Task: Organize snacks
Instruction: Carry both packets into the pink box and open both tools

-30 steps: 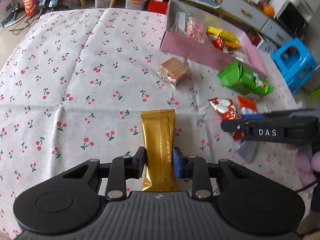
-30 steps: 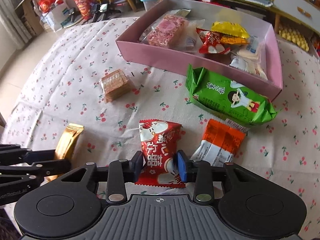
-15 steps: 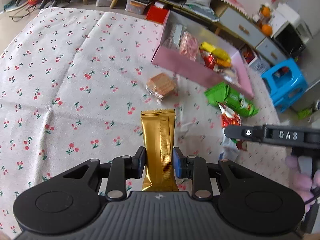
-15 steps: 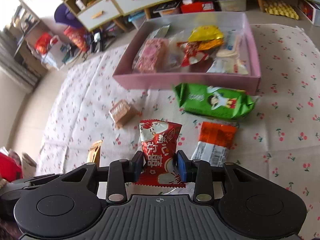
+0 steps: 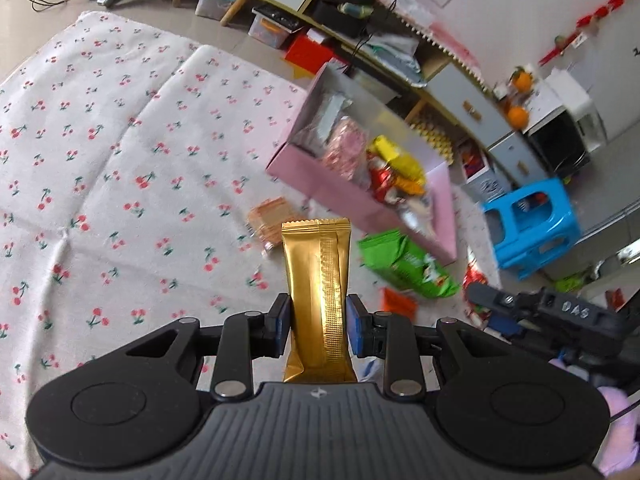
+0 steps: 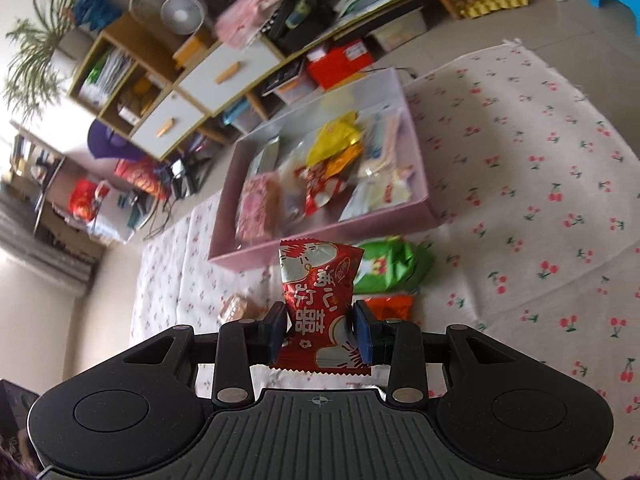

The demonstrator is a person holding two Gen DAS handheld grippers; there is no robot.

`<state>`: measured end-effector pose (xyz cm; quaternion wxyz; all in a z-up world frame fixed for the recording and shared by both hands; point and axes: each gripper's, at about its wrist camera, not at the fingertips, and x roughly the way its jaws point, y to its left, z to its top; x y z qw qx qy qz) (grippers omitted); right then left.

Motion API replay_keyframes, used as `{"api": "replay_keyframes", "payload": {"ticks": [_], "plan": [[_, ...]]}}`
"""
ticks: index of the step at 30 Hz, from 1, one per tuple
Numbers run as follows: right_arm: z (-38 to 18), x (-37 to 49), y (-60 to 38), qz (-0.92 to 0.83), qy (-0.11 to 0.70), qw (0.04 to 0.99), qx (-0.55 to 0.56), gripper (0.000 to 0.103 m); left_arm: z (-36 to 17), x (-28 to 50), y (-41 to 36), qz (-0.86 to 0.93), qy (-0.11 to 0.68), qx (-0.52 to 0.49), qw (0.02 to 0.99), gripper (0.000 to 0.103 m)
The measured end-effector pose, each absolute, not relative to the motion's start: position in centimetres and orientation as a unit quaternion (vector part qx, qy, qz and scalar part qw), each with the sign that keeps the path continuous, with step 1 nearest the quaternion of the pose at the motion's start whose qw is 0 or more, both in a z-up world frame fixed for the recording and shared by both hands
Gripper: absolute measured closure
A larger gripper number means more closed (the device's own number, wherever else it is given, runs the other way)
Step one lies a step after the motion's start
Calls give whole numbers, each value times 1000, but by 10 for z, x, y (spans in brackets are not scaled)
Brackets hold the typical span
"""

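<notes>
My left gripper [image 5: 319, 330] is shut on a gold snack bar [image 5: 318, 288] and holds it well above the cherry-print cloth [image 5: 100, 168]. My right gripper [image 6: 321, 334] is shut on a red snack packet [image 6: 320, 300], also lifted; it shows at the right of the left wrist view [image 5: 520, 304]. The pink box [image 6: 280, 254] with several snacks inside lies ahead of both; it also shows in the left wrist view [image 5: 340, 192]. On the cloth near the box lie a green packet [image 6: 390, 266], an orange packet [image 6: 390, 306] and a brown wafer pack [image 5: 272, 216].
A blue plastic stool [image 5: 532, 228] stands on the floor right of the cloth. Low cabinets and shelves with clutter [image 6: 192, 80] run along the far wall. A red box [image 5: 310, 54] sits under the cabinet beyond the cloth's edge.
Both grippers have risen higher above the cloth with their snacks still held, and both views have tilted. The box and loose packets look smaller and farther below.
</notes>
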<state>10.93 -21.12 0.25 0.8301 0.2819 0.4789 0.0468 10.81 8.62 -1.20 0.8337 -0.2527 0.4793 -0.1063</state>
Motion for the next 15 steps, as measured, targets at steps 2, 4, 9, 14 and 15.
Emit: {"api": "replay_keyframes", "payload": {"ticks": [2, 4, 9, 14, 15], "plan": [[3, 114, -217, 37, 479, 830, 283, 69, -8, 115, 82, -105, 477, -243, 838, 77], [3, 119, -222, 29, 480, 828, 290, 69, -4, 125, 76, -104, 476, -231, 842, 77], [2, 139, -232, 17, 474, 827, 302, 69, 2, 156, 61, -104, 469, -215, 850, 77], [-3, 163, -233, 19, 459, 833, 310, 69, 2, 193, 44, -98, 465, -202, 857, 77], [-5, 168, -233, 20, 456, 834, 310, 69, 2, 199, 42, -98, 463, -199, 858, 77]]}}
